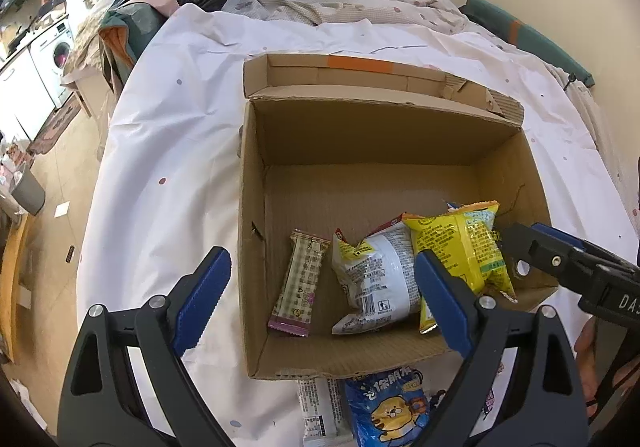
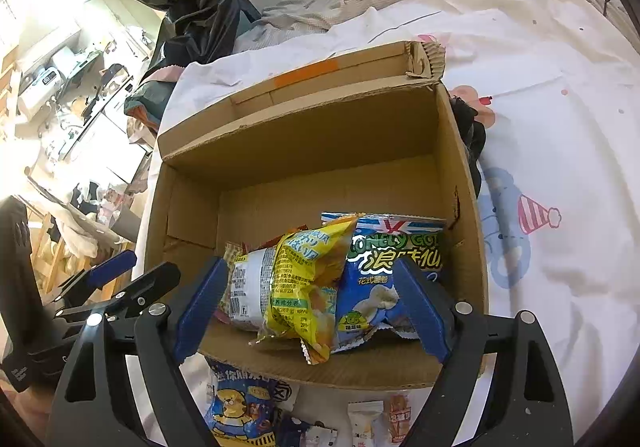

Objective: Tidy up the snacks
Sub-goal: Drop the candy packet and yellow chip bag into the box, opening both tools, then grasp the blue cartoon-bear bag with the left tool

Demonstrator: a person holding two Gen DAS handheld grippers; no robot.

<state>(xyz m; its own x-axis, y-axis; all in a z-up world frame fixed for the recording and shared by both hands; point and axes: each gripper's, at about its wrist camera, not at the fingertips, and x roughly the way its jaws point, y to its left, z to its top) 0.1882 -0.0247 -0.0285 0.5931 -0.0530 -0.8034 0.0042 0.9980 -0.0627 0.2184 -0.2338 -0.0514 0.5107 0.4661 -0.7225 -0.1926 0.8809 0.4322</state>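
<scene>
An open cardboard box sits on a white bedsheet printed with small cartoons. Against the box's near wall lie three snack packs: a white-and-grey pack to the left, a yellow bag draped over it in the middle, and a blue bag at the near right corner. The right gripper stands spread wide over that near wall, its blue fingers flanking the packs without touching them. The left gripper shows just outside the box's left wall. On the sheet before the box lies a blue cartoon bag beside smaller packets.
</scene>
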